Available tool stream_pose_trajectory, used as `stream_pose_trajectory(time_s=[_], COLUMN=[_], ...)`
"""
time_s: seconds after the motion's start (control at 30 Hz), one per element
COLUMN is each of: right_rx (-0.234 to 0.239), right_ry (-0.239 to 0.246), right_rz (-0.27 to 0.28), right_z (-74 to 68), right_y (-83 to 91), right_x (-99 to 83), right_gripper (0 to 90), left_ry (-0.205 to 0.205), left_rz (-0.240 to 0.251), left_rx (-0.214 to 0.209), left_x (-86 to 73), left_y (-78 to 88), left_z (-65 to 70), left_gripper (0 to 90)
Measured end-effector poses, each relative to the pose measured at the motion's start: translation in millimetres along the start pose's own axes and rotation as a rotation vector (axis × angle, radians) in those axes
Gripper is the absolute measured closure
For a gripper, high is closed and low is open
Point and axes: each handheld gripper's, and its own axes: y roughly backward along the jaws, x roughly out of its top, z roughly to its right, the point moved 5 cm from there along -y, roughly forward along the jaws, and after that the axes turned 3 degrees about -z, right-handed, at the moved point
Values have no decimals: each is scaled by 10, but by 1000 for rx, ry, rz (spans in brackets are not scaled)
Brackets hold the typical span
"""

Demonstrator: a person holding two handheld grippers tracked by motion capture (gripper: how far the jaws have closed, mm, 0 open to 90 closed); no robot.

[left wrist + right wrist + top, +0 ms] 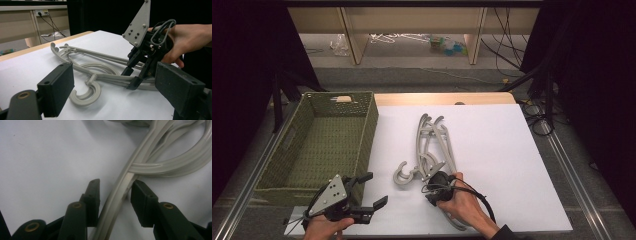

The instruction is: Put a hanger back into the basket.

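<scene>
High view: two grippers working at a white worktop [492,135] with a pile of grey hangers [434,145] on it

Right gripper [443,186] is reaching down onto the near end of the hangers, which are lying tangled near the middle of the worktop, one hook [403,176] curling out to the left of the pile; in the right gripper view its jaws are standing either side of one hanger arm [120,195], the right one just beside it and the left one a little apart, so the bar is sitting between them without being clearly pinched. Left gripper [369,194] is hovering at the near edge of the worktop beside a green woven basket [362,145], its jaws standing wide with nothing between them, pointing toward the hangers
</scene>
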Motion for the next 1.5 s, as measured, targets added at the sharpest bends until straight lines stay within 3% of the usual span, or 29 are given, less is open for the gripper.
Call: stream_pose_trajectory(time_s=[0.07, 0.3, 0.43, 0.63, 0.8, 0.87, 1.1, 1.27, 1.5], right_rx=[-9, 14, 2, 4, -10, -6, -12, -24, -32], right_ry=[4, -5, -20, -31, -30, -37, -52, -61, -50], right_rz=[-3, 25, 22, 25, -16, -13, -23, -3, 1], right_z=[7, 43, 87, 98, 81, 84, 82, 97, 82], right_y=[26, 162, 214, 193, 115, 100, 98, 95, 140], right_x=[5, 19, 4, -1, -34, -36, -38, -21, 12], right_gripper=[628, 677, 700, 701, 688, 687, 682, 662, 712], left_ry=[-17, -4, -7, 1, 0, -21, -28, -29, -8], left_rz=[2, 5, 5, 2, 5, 4, 2, 10, 1], left_rx=[-5, -4, -6, -3, -5, -12, -15, -22, -13], left_x=[7, 12, 11, 7, 10, 14, 13, 14, 5], left_y=[3, 12, 9, 6, 8, 7, 5, -5, -4], left_z=[-5, 0, 3, 11, 16, 10, 11, 15, 28], left_gripper=[157, 157, 157, 157, 157, 157, 158, 158, 158])
